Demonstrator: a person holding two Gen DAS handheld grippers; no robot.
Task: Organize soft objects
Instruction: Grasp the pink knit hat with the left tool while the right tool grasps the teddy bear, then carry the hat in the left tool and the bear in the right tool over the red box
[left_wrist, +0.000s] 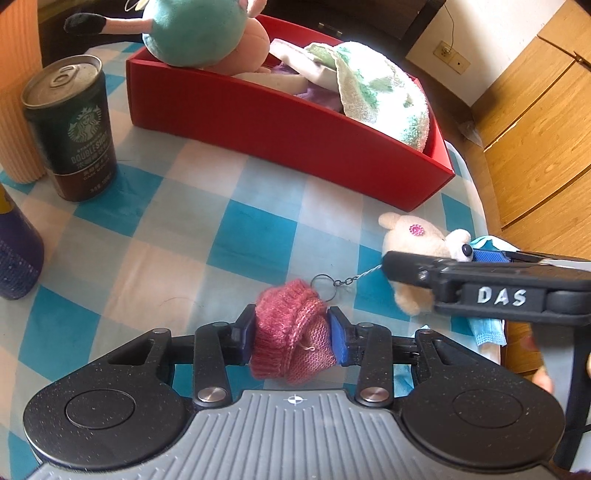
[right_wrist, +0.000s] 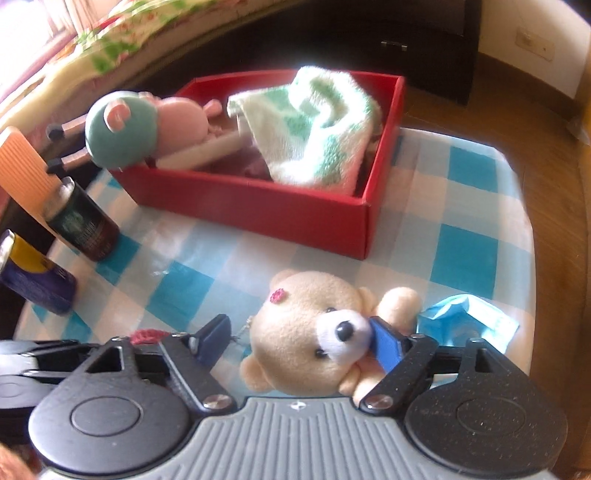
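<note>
Left gripper (left_wrist: 291, 334) clamped on a pink knitted hat (left_wrist: 291, 328), low over the checked surface (left_wrist: 166, 229). Right gripper (right_wrist: 299, 341) spread wide around a cream teddy bear (right_wrist: 306, 328) lying on the surface; one blue pad at its snout, the other apart from its head. Keyring chain (left_wrist: 343, 282) leading from bear toward hat. Red box (left_wrist: 280, 125) beyond, holding a green-and-white towel (left_wrist: 384, 96) and a plush toy (left_wrist: 195, 33). Blue face mask (right_wrist: 469, 317) just beside the bear.

Starbucks can (left_wrist: 70, 129) beside ribbed orange cup (left_wrist: 18, 92) on checkered tablecloth (left_wrist: 166, 236)
</note>
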